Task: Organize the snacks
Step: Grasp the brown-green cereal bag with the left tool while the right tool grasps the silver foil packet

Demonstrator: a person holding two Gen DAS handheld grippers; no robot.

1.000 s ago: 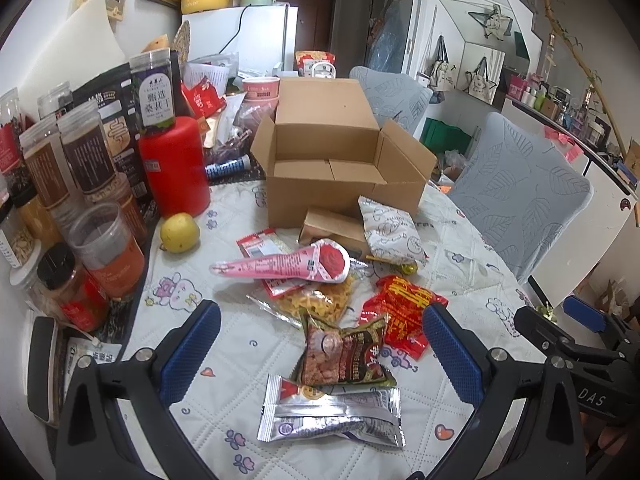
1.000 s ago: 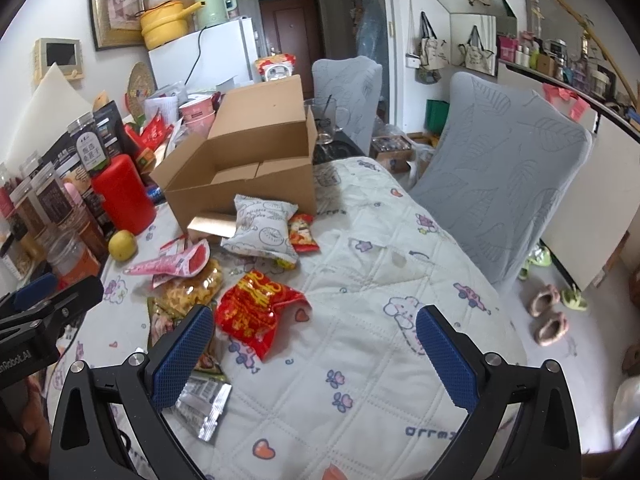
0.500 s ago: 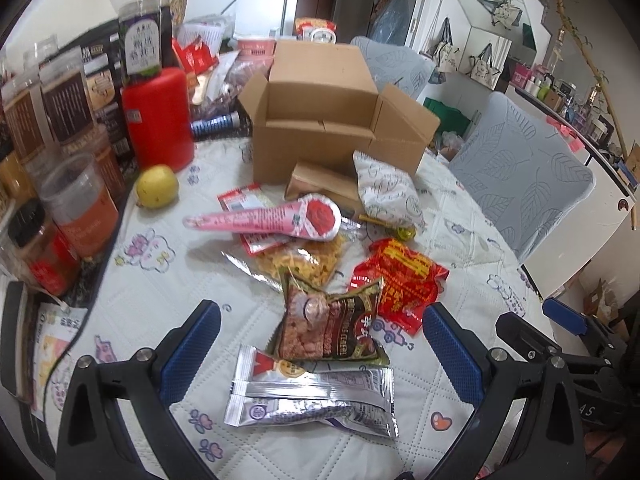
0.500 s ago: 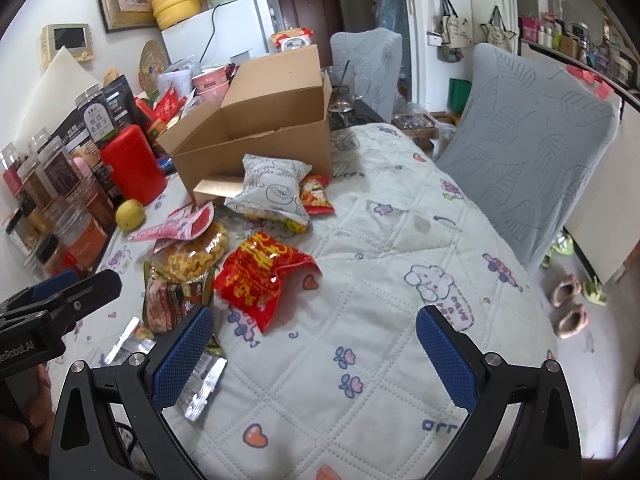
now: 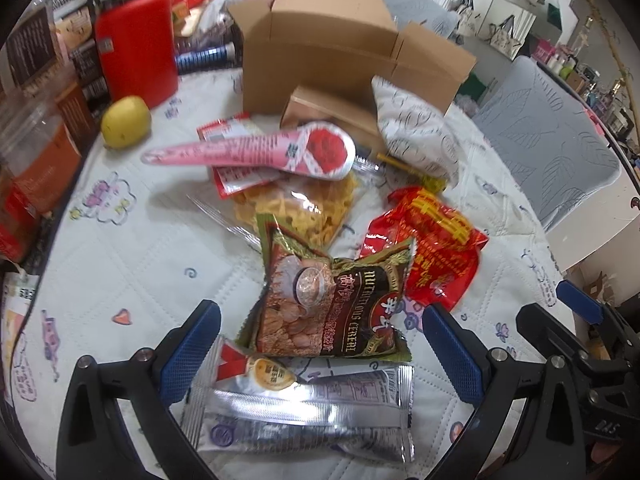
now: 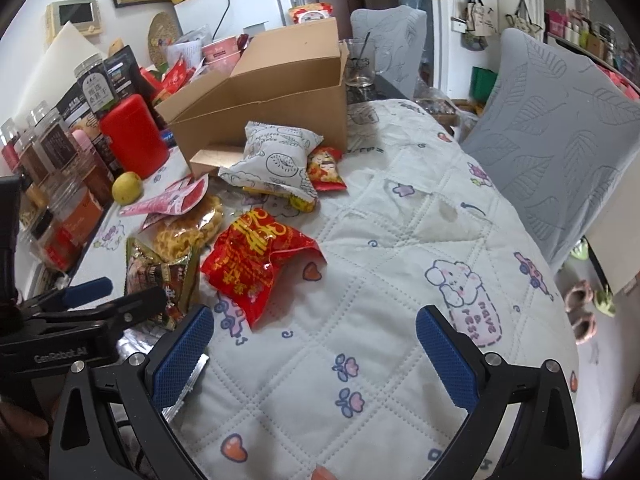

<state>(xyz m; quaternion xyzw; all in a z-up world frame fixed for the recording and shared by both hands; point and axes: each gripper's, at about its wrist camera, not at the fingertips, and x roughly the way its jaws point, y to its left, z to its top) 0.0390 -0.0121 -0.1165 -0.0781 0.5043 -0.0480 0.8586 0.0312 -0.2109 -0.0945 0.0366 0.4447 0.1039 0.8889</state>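
Note:
Snack packs lie scattered on a quilted table cover in front of an open cardboard box (image 5: 320, 44) (image 6: 276, 92). My left gripper (image 5: 320, 356) is open, low over a brown cereal pack (image 5: 332, 300) and a silver pack (image 5: 304, 412) that lie between its fingers. Beyond them sit a clear bag of yellow noodles (image 5: 304, 204), a pink cone-shaped pack (image 5: 256, 156), a red foil pack (image 5: 432, 252) (image 6: 256, 256) and a white printed bag (image 5: 416, 136) (image 6: 276, 160). My right gripper (image 6: 316, 352) is open over bare cover, right of the red pack. The left gripper's fingers (image 6: 88, 292) show at the right wrist view's left edge.
Jars, a red canister (image 5: 136, 48) and a yellow lemon (image 5: 126, 122) crowd the table's left side. A small red snack pack (image 6: 326, 168) lies beside the white bag. A grey covered chair (image 6: 560, 128) stands at the right, with slippers (image 6: 584, 304) on the floor.
My left gripper has dropped and moved forward, so the cereal and silver packs now lie between its fingers. My right gripper has come in lower toward the table.

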